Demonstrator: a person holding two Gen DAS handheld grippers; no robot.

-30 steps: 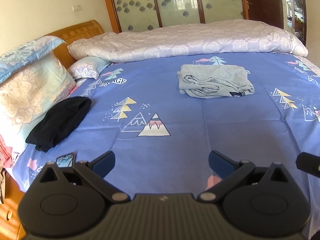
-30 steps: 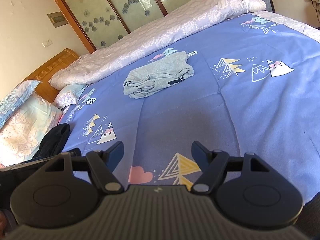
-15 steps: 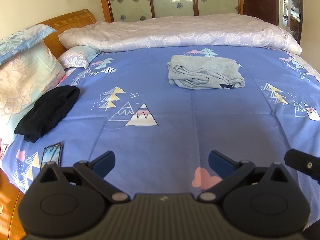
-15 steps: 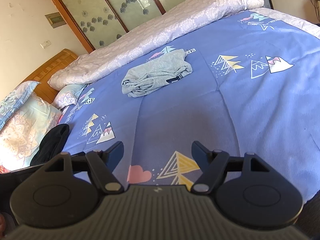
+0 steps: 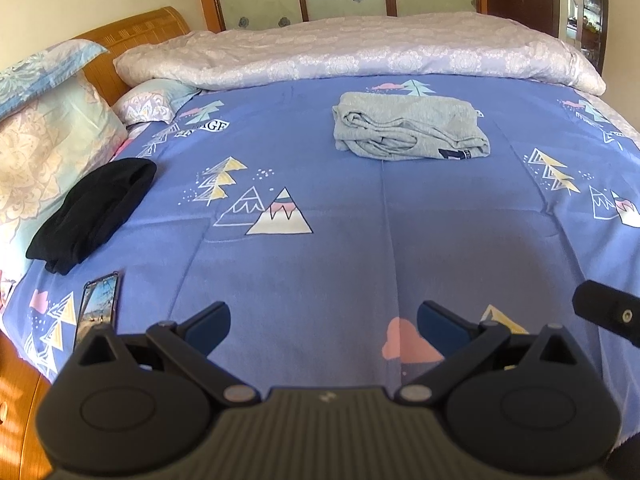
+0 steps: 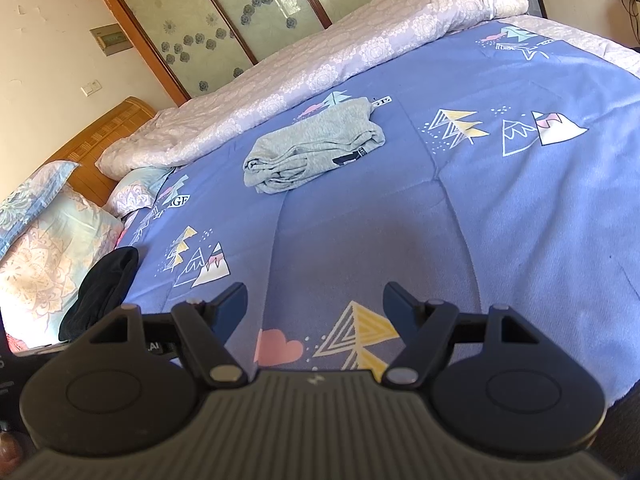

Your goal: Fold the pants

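Grey pants (image 5: 408, 126) lie folded into a compact bundle on the blue patterned bedsheet (image 5: 340, 240), towards the far side of the bed; they also show in the right wrist view (image 6: 314, 150). My left gripper (image 5: 322, 322) is open and empty, held above the near edge of the bed, well short of the pants. My right gripper (image 6: 314, 304) is open and empty too, also over the near edge. A part of the right gripper shows at the right edge of the left wrist view (image 5: 608, 314).
A black folded garment (image 5: 94, 214) lies at the left by the pillows (image 5: 48, 148). A phone (image 5: 98, 306) lies near the bed's left front corner. A rolled pale duvet (image 5: 360, 50) runs along the far side. A wooden headboard (image 5: 132, 34) stands at the left.
The left wrist view has swung left and tilted down a little, so the phone and the black garment show more fully. The right wrist view has barely moved. Both grippers stay open.
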